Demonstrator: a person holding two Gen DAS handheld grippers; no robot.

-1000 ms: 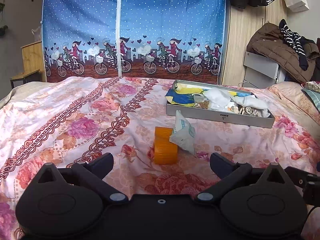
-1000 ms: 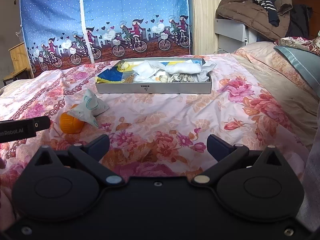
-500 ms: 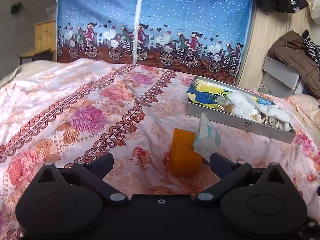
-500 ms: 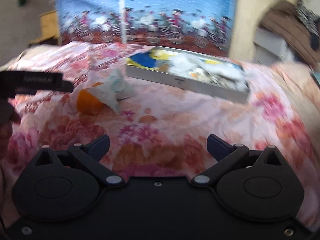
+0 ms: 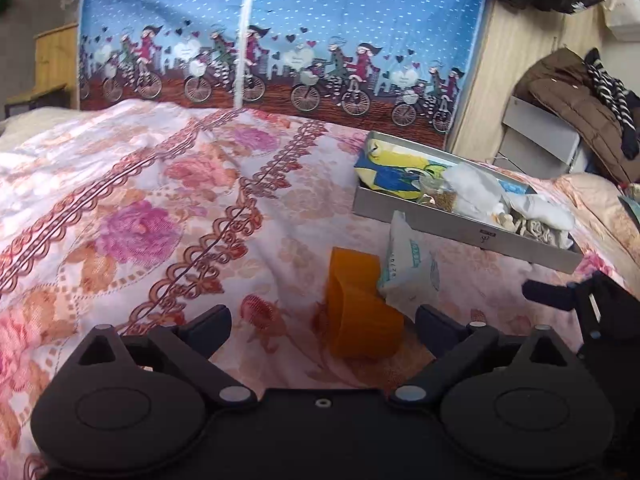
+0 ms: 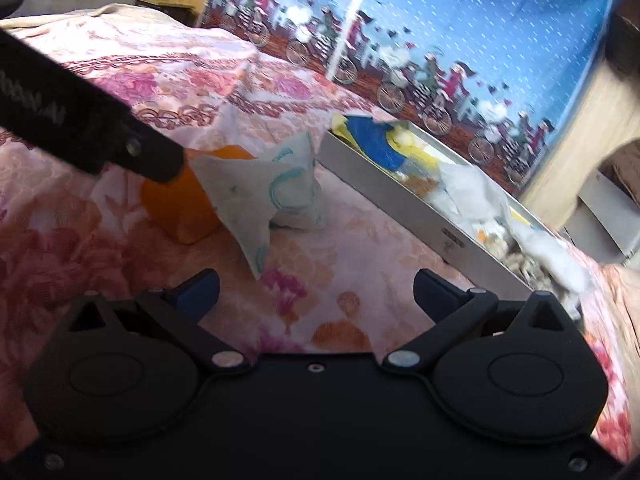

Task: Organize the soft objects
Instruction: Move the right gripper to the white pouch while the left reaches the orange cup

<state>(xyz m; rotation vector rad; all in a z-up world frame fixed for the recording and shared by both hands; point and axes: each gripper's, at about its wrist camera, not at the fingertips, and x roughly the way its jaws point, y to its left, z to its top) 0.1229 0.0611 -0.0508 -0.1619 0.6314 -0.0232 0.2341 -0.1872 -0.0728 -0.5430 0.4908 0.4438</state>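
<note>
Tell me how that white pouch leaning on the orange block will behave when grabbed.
The white pouch looks crumpled and pointed, so it is probably floppy and light. It leans on the orange block, so lifting it may leave the block standing. Its thin edges could slip between fingers.

My left wrist camera sits low over the bedspread (image 5: 168,200), facing the curtain end, close to the orange block (image 5: 360,312). My right one looks from the right, tilted (somewhat blurred). Both share the block, the white pouch (image 6: 276,184) and the grey tray (image 6: 400,208).
</note>
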